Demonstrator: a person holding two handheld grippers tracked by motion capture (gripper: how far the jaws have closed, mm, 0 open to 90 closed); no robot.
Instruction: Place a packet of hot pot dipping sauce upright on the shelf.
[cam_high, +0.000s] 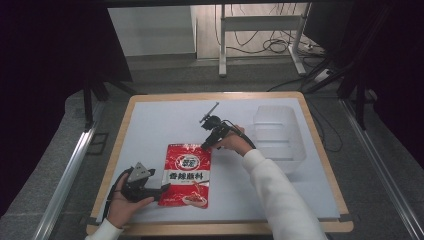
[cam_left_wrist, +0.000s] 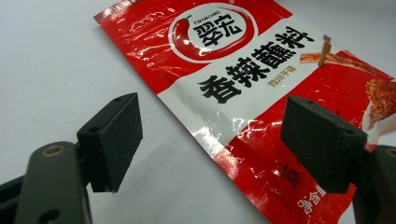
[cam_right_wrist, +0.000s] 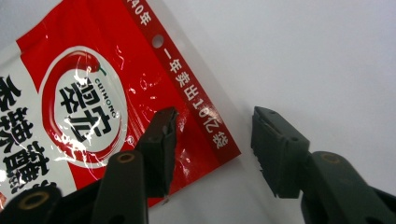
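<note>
White matting covers the wood-rimmed table (cam_high: 320, 150), where a red seasoning pouch (cam_high: 187, 172) lies flat, its long axis running away from the person, hang-hole end far. Bare mat surrounds it; a clear plastic box (cam_high: 277, 132) stands well right. The right gripper (cam_high: 209, 146) straddles the pouch's far right corner, jaws half-spread, not pressing. The left gripper (cam_high: 162, 189) gapes wide at the near left edge, holding nothing.

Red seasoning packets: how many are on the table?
1. The red seasoning packet lies flat on the white table, between the left gripper and the right gripper. Nothing seems hidden.
</note>
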